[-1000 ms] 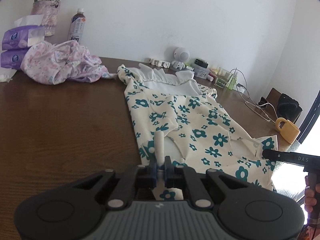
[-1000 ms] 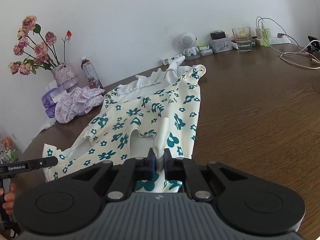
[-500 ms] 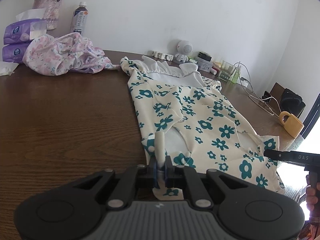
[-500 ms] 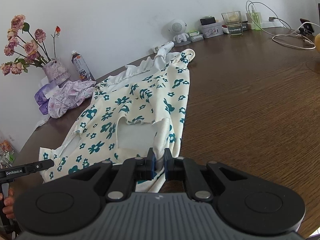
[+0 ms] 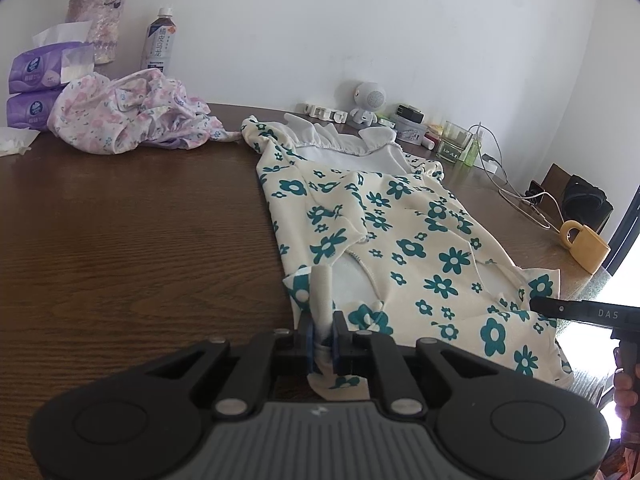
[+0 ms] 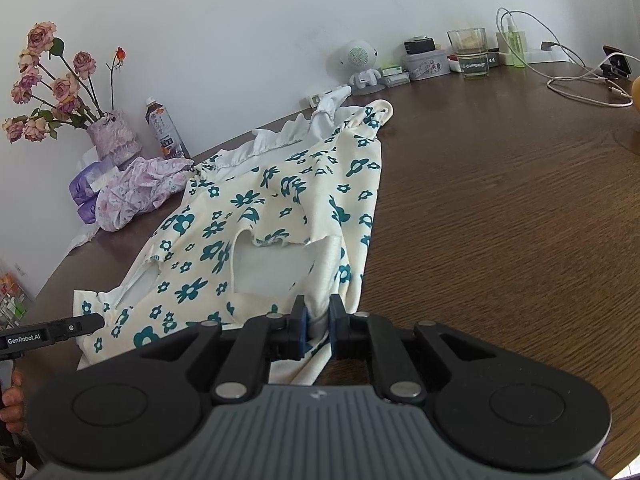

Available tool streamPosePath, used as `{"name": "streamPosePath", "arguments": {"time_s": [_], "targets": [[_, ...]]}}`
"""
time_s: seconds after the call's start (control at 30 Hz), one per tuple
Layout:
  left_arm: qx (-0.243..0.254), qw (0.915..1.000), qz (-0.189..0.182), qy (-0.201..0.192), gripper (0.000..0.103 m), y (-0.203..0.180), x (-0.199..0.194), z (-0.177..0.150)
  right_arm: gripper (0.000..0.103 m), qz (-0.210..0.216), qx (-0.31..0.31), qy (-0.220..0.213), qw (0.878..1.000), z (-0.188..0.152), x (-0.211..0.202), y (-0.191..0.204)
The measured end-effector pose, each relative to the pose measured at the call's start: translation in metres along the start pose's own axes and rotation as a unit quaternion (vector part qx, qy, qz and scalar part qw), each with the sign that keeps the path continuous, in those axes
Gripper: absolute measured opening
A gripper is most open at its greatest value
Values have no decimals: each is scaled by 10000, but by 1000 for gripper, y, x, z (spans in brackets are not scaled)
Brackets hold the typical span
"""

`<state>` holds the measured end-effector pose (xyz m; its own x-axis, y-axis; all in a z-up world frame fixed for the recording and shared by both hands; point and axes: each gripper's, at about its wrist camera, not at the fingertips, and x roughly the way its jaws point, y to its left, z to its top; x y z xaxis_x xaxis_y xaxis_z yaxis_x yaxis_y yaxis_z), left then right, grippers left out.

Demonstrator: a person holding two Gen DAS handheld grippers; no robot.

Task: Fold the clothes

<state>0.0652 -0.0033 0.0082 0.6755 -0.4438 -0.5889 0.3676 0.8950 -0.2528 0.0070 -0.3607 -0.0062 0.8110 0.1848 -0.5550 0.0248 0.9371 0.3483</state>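
**Both grippers pinch the near hem of the flowered dress**

A cream dress (image 5: 404, 240) with teal flowers lies flat along the brown bench (image 5: 132, 240), its white ruffled neckline at the 12 o'clock end and its near edge at 6 o'clock.

The left gripper (image 5: 323, 344) has its fingers pressed together on the dress's near left corner; a strip of fabric stands up between them. In the right wrist view, the right gripper (image 6: 317, 330) pinches the near right corner the same way, with cloth bunched between its fingers. Each gripper shows in the other's view: the right one enters the left view at 3 o'clock, with a bit of the person's hand (image 5: 626, 390) under it, and the left one enters the right view at 9 o'clock.

A crumpled pink garment (image 5: 128, 114) lies at 10 o'clock from the dress, well apart from it. Behind that stand purple tissue packs (image 5: 34, 80), a vase (image 5: 96, 26) of flowers and a bottle (image 5: 160, 42). Along the wall at 1 o'clock are a small white robot figure (image 5: 368, 102), a glass (image 5: 456, 144) and cables (image 5: 516, 196). A yellow mug (image 5: 584, 246) lies near the bench edge at 3 o'clock.
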Motion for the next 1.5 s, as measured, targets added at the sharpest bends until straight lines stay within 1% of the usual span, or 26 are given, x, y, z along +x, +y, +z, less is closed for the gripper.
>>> {"name": "streamPosePath", "arguments": {"time_s": [0.8,1.5], "targets": [[43,10000,20,-5,9,-1,0,0,10,-87,-214,-2,9997,-1,0,6],[50,10000,21,-20,9,-1,-1,-2,11,-70,-257,-35,9996,-3,-1,6]]}}
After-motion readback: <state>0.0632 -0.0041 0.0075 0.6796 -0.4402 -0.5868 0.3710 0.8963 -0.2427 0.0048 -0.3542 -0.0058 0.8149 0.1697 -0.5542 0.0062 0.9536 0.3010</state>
